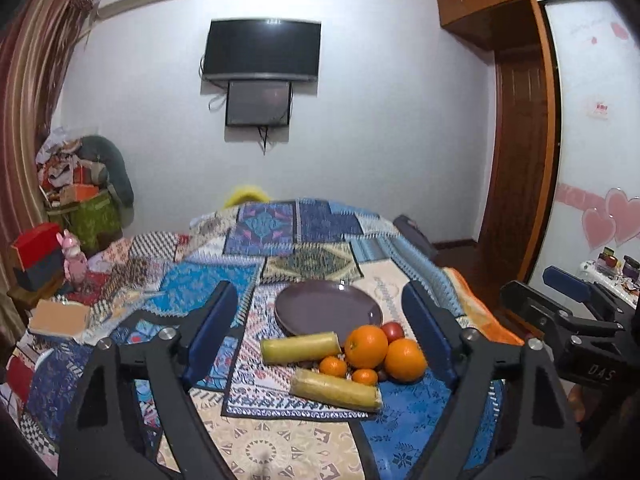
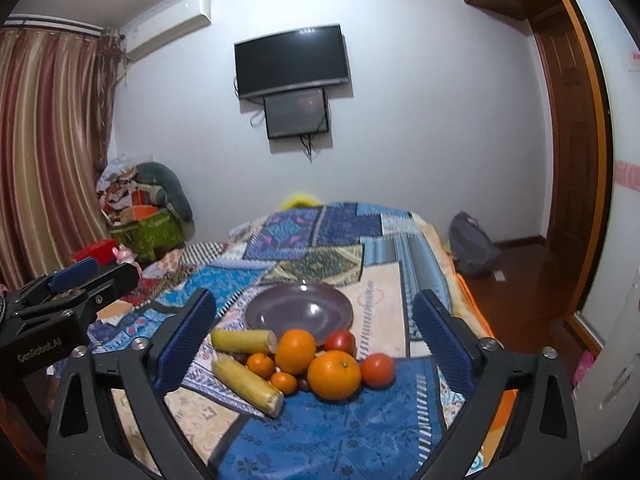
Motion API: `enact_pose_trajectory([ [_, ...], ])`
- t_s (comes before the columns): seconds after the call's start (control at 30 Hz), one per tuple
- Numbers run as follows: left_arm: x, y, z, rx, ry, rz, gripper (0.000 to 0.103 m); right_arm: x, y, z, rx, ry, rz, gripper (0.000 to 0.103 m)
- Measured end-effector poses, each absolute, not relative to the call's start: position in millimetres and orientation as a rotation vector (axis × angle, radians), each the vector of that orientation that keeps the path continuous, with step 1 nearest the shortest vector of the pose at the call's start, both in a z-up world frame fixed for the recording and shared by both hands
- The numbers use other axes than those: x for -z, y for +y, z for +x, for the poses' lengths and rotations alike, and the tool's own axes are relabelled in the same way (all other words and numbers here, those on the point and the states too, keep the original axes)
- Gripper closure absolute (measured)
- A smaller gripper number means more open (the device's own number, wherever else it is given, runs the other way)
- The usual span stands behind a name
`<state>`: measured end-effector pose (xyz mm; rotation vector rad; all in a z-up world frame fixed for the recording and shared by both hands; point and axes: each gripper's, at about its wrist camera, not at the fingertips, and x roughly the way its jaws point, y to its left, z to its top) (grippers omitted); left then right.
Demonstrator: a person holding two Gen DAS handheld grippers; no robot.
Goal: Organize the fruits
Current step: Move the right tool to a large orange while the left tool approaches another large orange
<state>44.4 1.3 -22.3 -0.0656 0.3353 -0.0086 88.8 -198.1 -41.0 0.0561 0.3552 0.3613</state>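
A pile of fruit lies on the patchwork bedspread (image 1: 208, 284) (image 2: 352, 432) in front of an empty grey-purple plate (image 1: 328, 306) (image 2: 300, 306). It holds two large oranges (image 1: 366, 346) (image 2: 334, 374), small mandarins (image 1: 333, 366) (image 2: 261, 364), two red tomatoes (image 2: 378, 369) (image 1: 394, 331) and two wrapped yellow corn pieces (image 1: 336, 390) (image 2: 248, 386). My left gripper (image 1: 324, 330) hangs open above the bed, short of the pile, nothing between its fingers. My right gripper (image 2: 316, 340) is also open and empty, framing the fruit from the right side. Each gripper shows at the edge of the other's view.
A television (image 1: 262, 50) hangs on the far wall. Boxes and bags (image 1: 80, 208) are heaped in the left corner by the curtain. A wooden wardrobe and doorway (image 1: 516, 120) stand right. A backpack (image 2: 472, 244) lies on the floor beside the bed.
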Motion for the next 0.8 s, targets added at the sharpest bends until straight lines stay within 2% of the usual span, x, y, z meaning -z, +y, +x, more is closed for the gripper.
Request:
enact_pose_trajectory([
  [0.23, 43.6, 1.8, 73.7, 0.052, 0.45, -0.079, 0.029, 65.5, -207.7, 113.4, -0.346, 0.469, 0.074, 0.022],
  [0.37, 59.0, -2.7, 95.7, 0.077, 0.521, -0.066, 0.037, 80.9, -211.6, 129.0, -0.351, 0.535, 0.073, 0.028],
  [0.5, 77.7, -10.6, 122.1, 0.111, 0.602, -0.059, 0.049, 94.6, -214.7, 144.3, -0.37, 0.6, 0.064, 0.035],
  [0.63, 94.2, -16.4, 146.7, 0.154, 0.678, -0.072, 0.052, 107.5, -217.7, 157.5, -0.4, 0.669, 0.076, 0.045],
  [0.8, 110.5, -26.8, 170.2, 0.204, 0.738, -0.067, 0.053, 121.1, -214.0, 168.5, -0.428, 0.724, 0.07, 0.046],
])
